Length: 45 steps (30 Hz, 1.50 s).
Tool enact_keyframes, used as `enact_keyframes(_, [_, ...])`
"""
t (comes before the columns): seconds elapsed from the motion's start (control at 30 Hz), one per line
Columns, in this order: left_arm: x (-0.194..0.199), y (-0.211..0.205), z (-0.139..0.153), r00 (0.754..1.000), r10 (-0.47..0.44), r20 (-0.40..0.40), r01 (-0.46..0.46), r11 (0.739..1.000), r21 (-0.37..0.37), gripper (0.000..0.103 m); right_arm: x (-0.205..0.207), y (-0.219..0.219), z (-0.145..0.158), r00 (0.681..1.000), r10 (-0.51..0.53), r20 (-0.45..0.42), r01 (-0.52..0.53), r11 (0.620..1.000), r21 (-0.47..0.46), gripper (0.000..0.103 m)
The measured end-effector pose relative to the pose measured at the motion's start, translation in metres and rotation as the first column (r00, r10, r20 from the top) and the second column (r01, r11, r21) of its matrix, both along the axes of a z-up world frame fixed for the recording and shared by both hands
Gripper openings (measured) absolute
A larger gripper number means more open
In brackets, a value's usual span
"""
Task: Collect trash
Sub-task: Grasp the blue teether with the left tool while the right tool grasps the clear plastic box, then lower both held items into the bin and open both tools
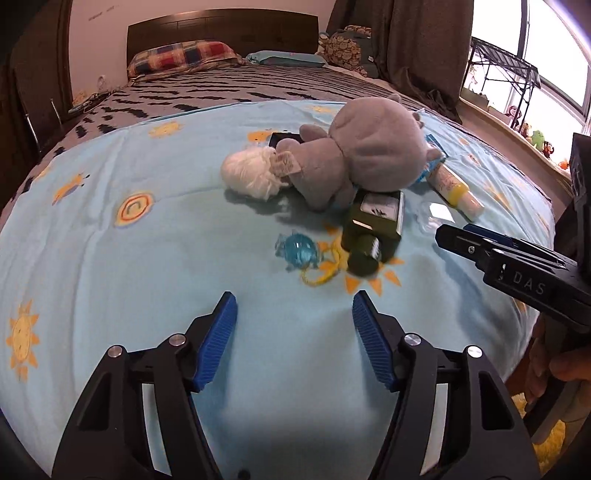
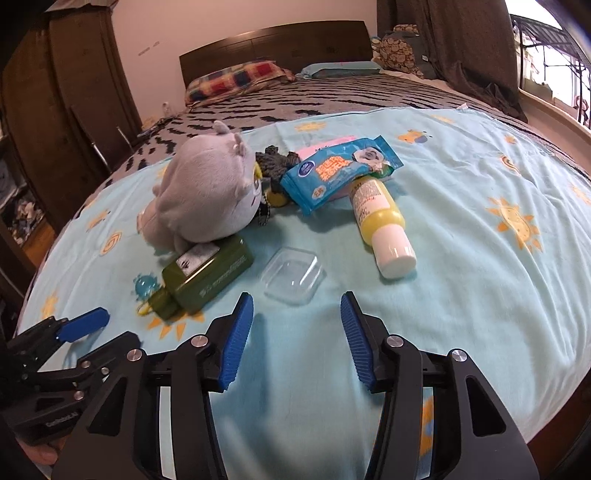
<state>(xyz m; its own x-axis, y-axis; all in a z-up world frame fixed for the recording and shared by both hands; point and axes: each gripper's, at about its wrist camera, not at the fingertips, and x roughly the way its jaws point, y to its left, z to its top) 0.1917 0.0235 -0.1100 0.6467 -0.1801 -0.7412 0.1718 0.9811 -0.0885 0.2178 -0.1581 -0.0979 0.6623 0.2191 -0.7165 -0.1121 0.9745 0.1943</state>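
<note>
On the light blue sun-print blanket (image 1: 110,258) lie a crumpled white wad (image 1: 251,177), a clear plastic tub (image 2: 291,275), a blue wipes packet (image 2: 332,170), a yellow bottle with a white cap (image 2: 380,218) and a green bottle (image 2: 207,277) on its side. A grey plush toy (image 1: 369,151) rests among them. My left gripper (image 1: 294,299) hovers open over bare blanket, short of the green bottle (image 1: 373,229). My right gripper (image 2: 296,297) is open too, just short of the clear tub, with nothing between its pads.
A small blue turtle toy (image 1: 299,251) with a yellow cord lies by the green bottle. Pillows (image 1: 184,59) and a dark headboard (image 1: 221,29) are at the far end. A wardrobe (image 2: 55,110) stands left, and a window with a metal rack (image 1: 502,74) right.
</note>
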Motion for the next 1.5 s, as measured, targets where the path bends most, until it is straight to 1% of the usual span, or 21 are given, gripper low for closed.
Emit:
enact_keyframes(0.23, [0.028, -0.007, -0.002, 1.000, -0.009, -0.001, 0.009, 0.999, 0.031, 0.055, 0.019, 0.010, -0.006, 1.000, -0.009, -0.015, 0.008, 1.000, -0.028, 0.050])
enact_keyframes(0.33, [0.038, -0.010, -0.003, 1.000, -0.019, -0.010, 0.019, 0.999, 0.043, 0.051, 0.027, 0.014, -0.007, 1.000, -0.016, -0.020, 0.015, 0.999, -0.039, 0.050])
enact_keyframes(0.37, [0.040, -0.010, -0.003, 1.000, -0.020, -0.012, 0.021, 0.999, 0.044, 0.047, 0.028, 0.015, -0.007, 1.000, -0.016, -0.019, 0.015, 0.999, -0.046, 0.049])
enact_keyframes(0.4, [0.042, -0.010, -0.003, 1.000, -0.020, -0.016, 0.021, 0.999, 0.046, 0.041, 0.029, 0.015, -0.008, 1.000, -0.017, -0.019, 0.016, 0.998, -0.057, 0.044])
enact_keyframes(0.43, [0.042, -0.009, -0.003, 1.000, -0.019, -0.016, 0.020, 0.999, 0.048, 0.038, 0.029, 0.016, -0.009, 1.000, -0.016, -0.016, 0.014, 0.998, -0.069, 0.043])
enact_keyframes(0.47, [0.042, -0.008, -0.004, 1.000, -0.016, -0.014, 0.016, 0.999, 0.051, 0.031, 0.028, 0.016, -0.009, 1.000, -0.012, -0.013, 0.011, 0.997, -0.073, 0.043])
enact_keyframes(0.6, [0.034, -0.007, -0.004, 1.000, -0.022, -0.002, 0.022, 0.998, 0.055, 0.030, 0.020, 0.014, -0.008, 1.000, 0.010, 0.002, -0.010, 0.997, -0.081, 0.043])
enact_keyframes(0.83, [-0.003, -0.005, 0.000, 1.000, -0.007, 0.018, 0.006, 0.998, 0.056, 0.030, -0.019, 0.004, 0.000, 0.999, 0.039, 0.031, -0.037, 0.998, -0.053, 0.043])
enact_keyframes(0.93, [-0.024, -0.002, 0.004, 1.000, -0.002, 0.016, 0.002, 1.000, 0.016, 0.030, -0.039, -0.002, 0.003, 0.998, 0.050, 0.042, -0.049, 0.998, -0.039, 0.043])
enact_keyframes(1.13, [-0.066, -0.004, 0.010, 0.999, -0.016, 0.032, 0.016, 1.000, -0.025, 0.030, -0.086, -0.022, 0.009, 0.996, 0.055, 0.067, -0.056, 0.998, 0.008, 0.043])
enact_keyframes(1.23, [-0.093, -0.006, 0.016, 0.998, -0.013, 0.066, 0.015, 0.999, -0.041, 0.030, -0.108, -0.030, 0.010, 0.995, 0.055, 0.080, -0.058, 0.998, 0.034, 0.043])
enact_keyframes(1.37, [-0.122, -0.015, 0.019, 0.995, -0.048, 0.090, 0.051, 0.998, -0.035, 0.030, -0.138, -0.035, 0.009, 0.994, 0.065, 0.085, -0.069, 0.996, 0.054, 0.043])
enact_keyframes(1.43, [-0.135, -0.023, 0.015, 0.994, -0.073, 0.082, 0.075, 0.997, -0.028, 0.030, -0.149, -0.033, 0.008, 0.994, 0.069, 0.083, -0.073, 0.996, 0.046, 0.043])
enact_keyframes(1.5, [-0.146, -0.030, 0.008, 0.993, -0.098, 0.059, 0.100, 0.994, -0.039, 0.030, -0.157, -0.033, 0.005, 0.995, 0.070, 0.077, -0.072, 0.997, 0.028, 0.043])
